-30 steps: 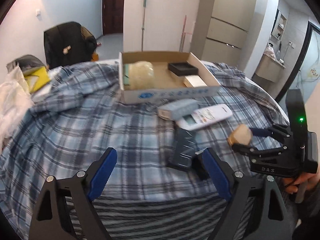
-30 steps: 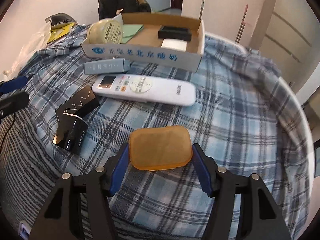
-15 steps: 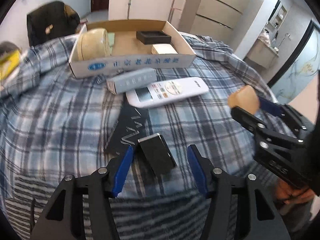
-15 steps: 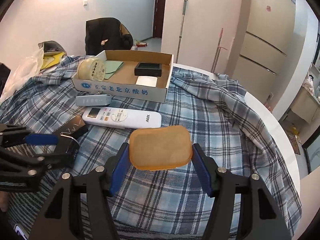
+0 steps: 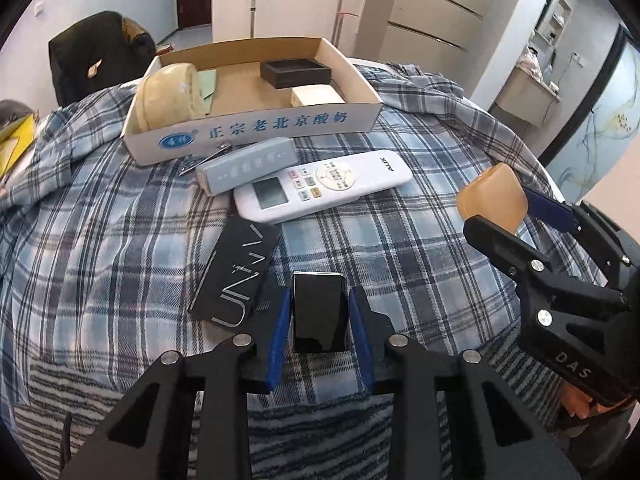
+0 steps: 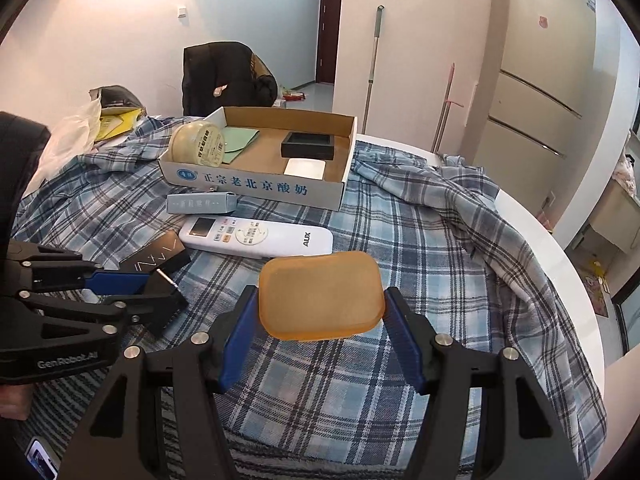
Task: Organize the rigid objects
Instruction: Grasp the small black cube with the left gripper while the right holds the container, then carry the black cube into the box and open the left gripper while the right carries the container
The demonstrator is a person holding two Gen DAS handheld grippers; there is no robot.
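Note:
My left gripper [image 5: 319,314] is shut on a small glossy black box [image 5: 319,312] that rests on the plaid cloth. My right gripper [image 6: 320,312] is shut on an orange soap-like block [image 6: 320,294] and holds it above the table; the block also shows in the left wrist view [image 5: 491,198]. A flat black box [image 5: 236,276], a white remote [image 5: 322,186] and a grey-blue box [image 5: 248,165] lie between me and the cardboard tray [image 5: 256,130]. The tray holds a round jar [image 5: 170,96], a black tray [image 5: 296,72] and a white block [image 5: 318,95].
A plaid shirt [image 6: 440,216] covers the round white table [image 6: 568,272]. A chair with a dark jacket [image 6: 228,76] stands behind the table. Bags [image 6: 100,120] lie at the far left. A fridge [image 6: 536,64] stands at the back right.
My left gripper moved forward and closed on the small black box. My right gripper lifted the orange block higher and kept hold of it.

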